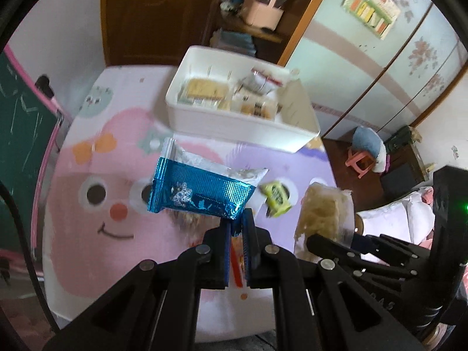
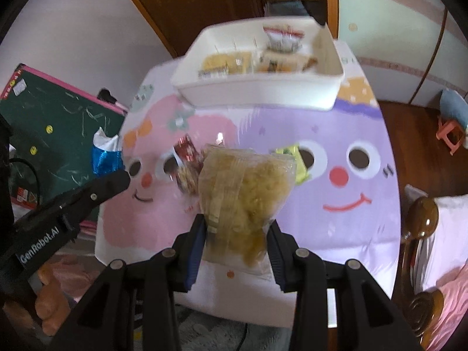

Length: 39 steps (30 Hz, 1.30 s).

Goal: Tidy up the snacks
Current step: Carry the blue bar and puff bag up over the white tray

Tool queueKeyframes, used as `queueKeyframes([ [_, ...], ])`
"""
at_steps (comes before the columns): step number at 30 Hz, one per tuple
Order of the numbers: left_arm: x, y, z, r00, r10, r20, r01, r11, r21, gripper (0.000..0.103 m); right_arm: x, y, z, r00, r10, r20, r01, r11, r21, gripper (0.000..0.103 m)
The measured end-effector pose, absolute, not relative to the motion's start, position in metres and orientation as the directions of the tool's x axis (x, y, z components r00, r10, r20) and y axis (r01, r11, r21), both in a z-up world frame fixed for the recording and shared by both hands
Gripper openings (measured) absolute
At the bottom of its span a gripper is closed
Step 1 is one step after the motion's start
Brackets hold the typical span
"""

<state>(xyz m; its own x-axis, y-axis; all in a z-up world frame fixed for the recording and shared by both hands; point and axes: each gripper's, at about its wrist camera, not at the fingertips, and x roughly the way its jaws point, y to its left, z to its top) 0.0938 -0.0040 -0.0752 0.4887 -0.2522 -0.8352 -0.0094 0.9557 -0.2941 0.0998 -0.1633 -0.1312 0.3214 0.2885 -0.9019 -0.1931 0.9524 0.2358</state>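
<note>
Gripping blue packet [image 1: 201, 190], left claw [image 1: 237, 228], right claw [image 2: 237, 231] clamping clear bag [image 2: 245, 193], red packet [image 2: 185, 153] right-view only

Left gripper [image 1: 236, 228]: jaws closed on corner of blue foil packet [image 1: 201, 190], held above table.
Right gripper [image 1: 330, 241]: holds clear bag [image 1: 321, 213].
Table: yellow-green packet [image 1: 276, 197].
White bin [image 1: 242, 99]: contains snacks.

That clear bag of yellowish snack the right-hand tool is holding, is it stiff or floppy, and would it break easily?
Probably floppy: the clear bag is thin crinkled film, bulging unevenly between the jaws of the right gripper. Likely light for its size, since a pinch at one end seems to carry it. The crumbly-looking contents could crush, so a hard squeeze seems risky.
</note>
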Motion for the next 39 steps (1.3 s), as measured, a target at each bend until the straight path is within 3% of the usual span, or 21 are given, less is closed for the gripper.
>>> queueKeyframes([
  [39, 0.262, 0.007, 0.038, 0.704, -0.296, -0.646, 0.192, 0.954, -0.228, 0.006, 0.251, -0.176, -0.003, 0.680, 0.236, -0.694, -0.057, 0.961, 0.271, 0.040],
])
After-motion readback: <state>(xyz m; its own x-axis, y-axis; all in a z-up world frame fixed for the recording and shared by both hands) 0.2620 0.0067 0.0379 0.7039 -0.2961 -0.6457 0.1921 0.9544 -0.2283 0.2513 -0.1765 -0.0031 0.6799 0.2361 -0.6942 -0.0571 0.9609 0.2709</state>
